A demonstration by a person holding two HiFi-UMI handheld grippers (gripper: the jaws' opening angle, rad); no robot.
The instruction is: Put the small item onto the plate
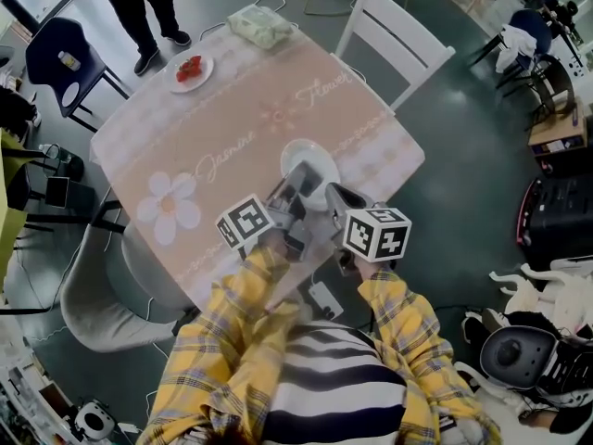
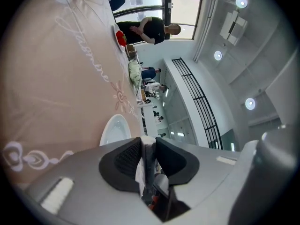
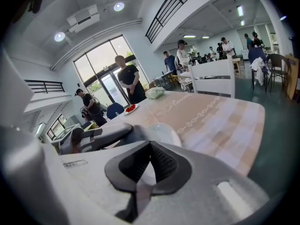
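Note:
A white plate (image 1: 313,160) lies near the front edge of the table with the pink flower cloth (image 1: 232,128). My left gripper (image 1: 293,185) hangs at the plate's near rim, shut on a thin small white item (image 2: 146,150) that stands pinched between its black pads. In the left gripper view the gripper (image 2: 148,143) is rolled on its side, with the plate (image 2: 114,128) just beyond the jaws. My right gripper (image 1: 335,197) is right beside the left one, with its tips (image 3: 149,143) together and nothing held. The plate (image 3: 165,131) lies ahead of it.
A small plate of red fruit (image 1: 189,69) and a pale green bag (image 1: 261,24) sit at the table's far side. A white chair (image 1: 400,43) stands at the right, a dark chair (image 1: 63,63) at the left, and a person (image 1: 146,7) beyond the table.

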